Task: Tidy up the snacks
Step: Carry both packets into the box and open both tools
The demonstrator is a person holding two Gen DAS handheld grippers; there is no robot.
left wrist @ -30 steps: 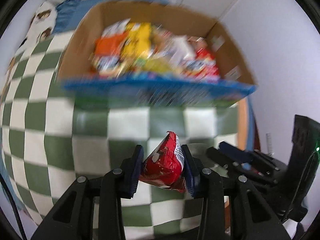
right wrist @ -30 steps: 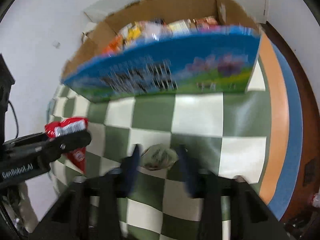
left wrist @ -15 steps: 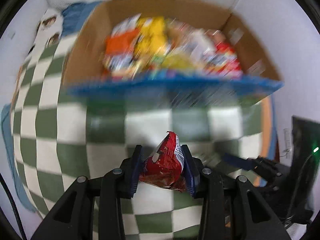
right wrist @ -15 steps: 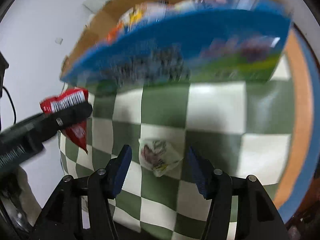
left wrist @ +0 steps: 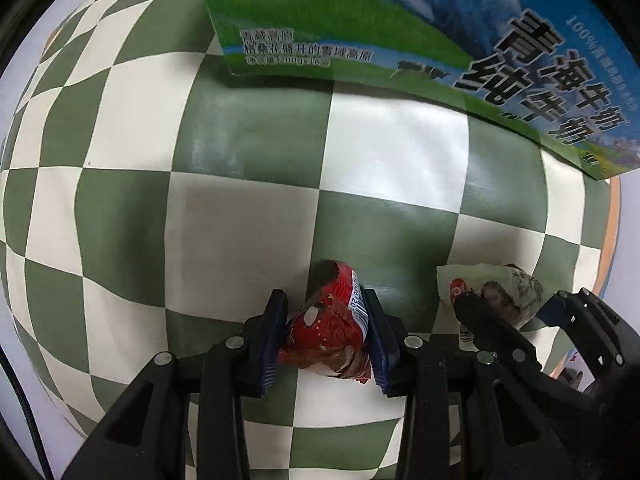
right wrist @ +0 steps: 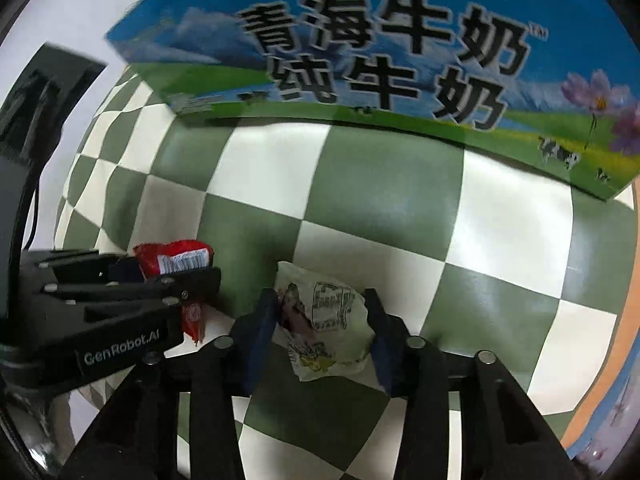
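Observation:
My left gripper [left wrist: 323, 304] is shut on a red snack packet [left wrist: 324, 336], held low over the green-and-white checked mat [left wrist: 240, 160]. In the right wrist view that red packet [right wrist: 176, 258] sits to the left, between the left gripper's fingers [right wrist: 192, 280]. My right gripper [right wrist: 320, 304] is closing its jaws on a pale white-and-green snack packet [right wrist: 328, 320], and both pads press its sides. The same pale packet [left wrist: 508, 292] shows at lower right in the left wrist view. A blue-and-green milk carton box [right wrist: 360, 60] stands just beyond; its inside is hidden.
The box's printed side [left wrist: 400, 20] fills the top of both views. The mat's orange and blue border [right wrist: 600, 360] runs along the right. A black device [right wrist: 40, 100] stands at the upper left, off the mat. The two grippers are side by side, close together.
Both grippers have come down toward the mat, and the box's snacks have dropped out of view. The right gripper's jaws stood apart around the pale packet and have since closed on it.

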